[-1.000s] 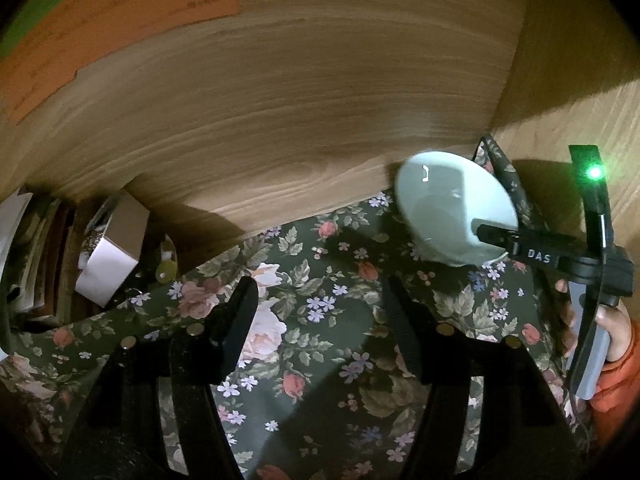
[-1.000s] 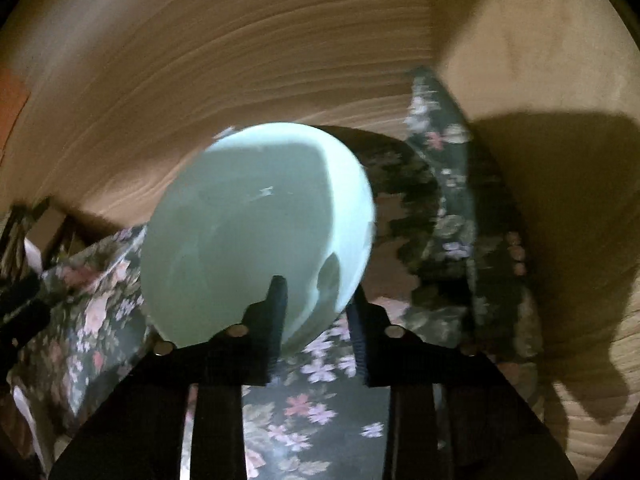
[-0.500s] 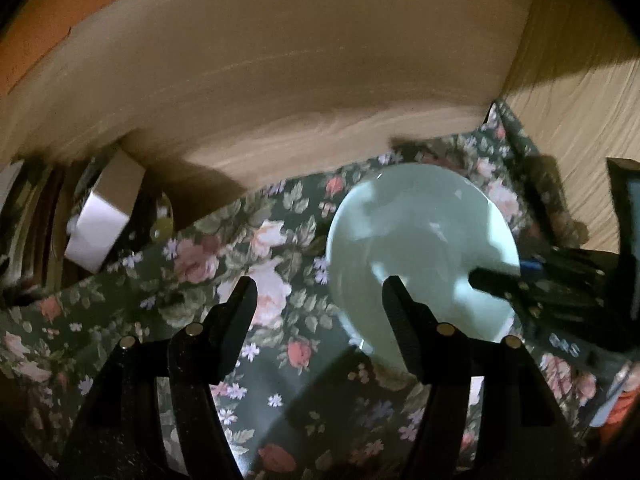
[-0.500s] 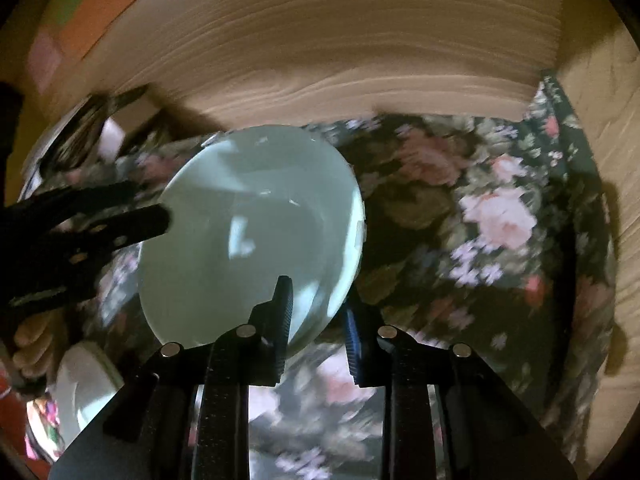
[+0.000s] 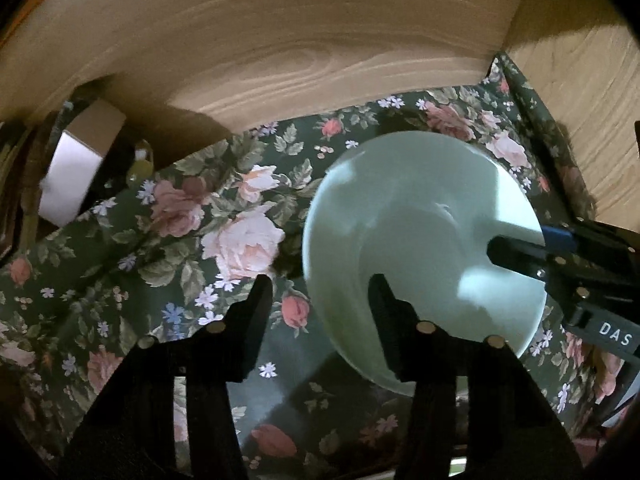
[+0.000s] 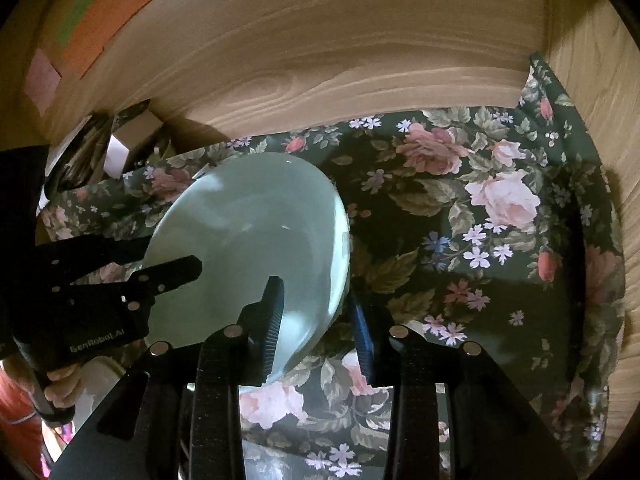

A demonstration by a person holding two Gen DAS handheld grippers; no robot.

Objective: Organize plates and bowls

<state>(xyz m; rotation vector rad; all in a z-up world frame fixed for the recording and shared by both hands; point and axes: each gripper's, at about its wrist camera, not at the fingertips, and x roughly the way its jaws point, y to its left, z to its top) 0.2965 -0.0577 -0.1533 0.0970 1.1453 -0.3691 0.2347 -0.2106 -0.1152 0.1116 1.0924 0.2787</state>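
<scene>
Two grippers straddle one pale green bowl (image 5: 424, 248) on the floral-clothed surface (image 5: 192, 208), left gripper (image 5: 320, 300) just closing over its near rim, right gripper (image 6: 316, 304) just easing apart, pads off; premature lifting risks tipping it.

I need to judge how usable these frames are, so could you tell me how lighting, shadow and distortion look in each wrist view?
Left wrist view: warm, dim light; the pale green bowl carries hard shadows and one bright patch; edges are slightly soft; the fisheye bows the wooden back panel. Right wrist view: sharper floral cloth, a dark shadow at lower right, small glints on the bowl, black vignette in the corners.
</scene>
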